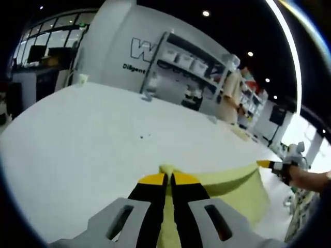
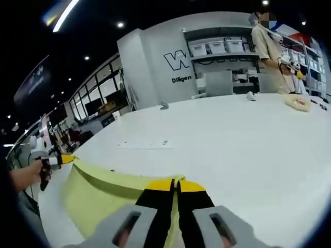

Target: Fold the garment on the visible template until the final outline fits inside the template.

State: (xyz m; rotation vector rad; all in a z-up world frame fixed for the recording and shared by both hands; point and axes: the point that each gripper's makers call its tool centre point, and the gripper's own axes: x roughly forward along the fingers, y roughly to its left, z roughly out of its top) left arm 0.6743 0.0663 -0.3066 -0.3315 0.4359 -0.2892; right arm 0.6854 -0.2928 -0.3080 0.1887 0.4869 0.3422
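Note:
A pale yellow garment (image 1: 227, 182) hangs stretched in the air between my two grippers, above the near edge of the white table (image 1: 77, 139). In the left gripper view my left gripper (image 1: 168, 178) is shut on one top corner of the cloth. My right gripper (image 1: 266, 164) pinches the other corner at the right, with a hand behind it. In the right gripper view my right gripper (image 2: 176, 183) is shut on the garment (image 2: 98, 191), and my left gripper (image 2: 64, 159) holds the far end at the left. A faint pale sheet with small dark marks (image 2: 145, 144) lies flat on the table beyond the cloth.
A person (image 2: 269, 46) stands by the shelves (image 2: 217, 49) behind the table. A small yellowish object (image 2: 297, 102) lies near the table's far right edge, and a small white item (image 2: 250, 95) sits at the back edge. The white table (image 2: 248, 150) stretches wide ahead.

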